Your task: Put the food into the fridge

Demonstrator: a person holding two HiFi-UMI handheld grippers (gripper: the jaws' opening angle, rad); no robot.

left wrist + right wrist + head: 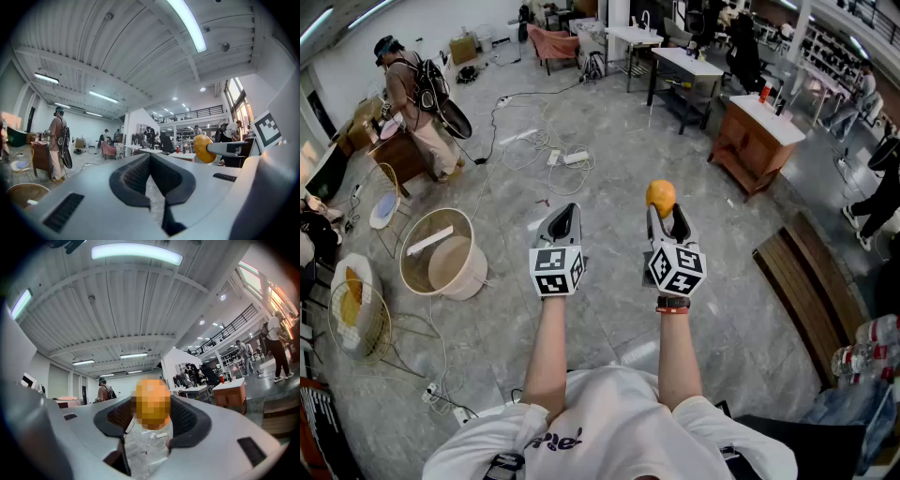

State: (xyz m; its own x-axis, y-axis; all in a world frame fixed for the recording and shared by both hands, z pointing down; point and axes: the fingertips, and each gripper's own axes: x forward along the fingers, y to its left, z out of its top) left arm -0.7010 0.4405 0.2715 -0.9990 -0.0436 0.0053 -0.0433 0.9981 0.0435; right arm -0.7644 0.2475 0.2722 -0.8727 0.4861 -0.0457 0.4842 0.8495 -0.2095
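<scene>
A round orange-yellow piece of food [660, 195] sits between the fingers of my right gripper [662, 212], which is shut on it and held out level over the grey floor. In the right gripper view the food [153, 401] fills the gap between the two black pads. In the left gripper view the same food [202, 148] shows off to the right. My left gripper [564, 216] is level beside the right one. Its pads [137, 174] meet at the tip with nothing between them. No fridge is in any view.
A round beige tub [441, 253] stands on the floor to the left. Cables and a power strip [567, 157] lie ahead. A person with a backpack [417, 94] stands far left. A wooden cabinet [755, 141] and a bench [806, 281] are on the right.
</scene>
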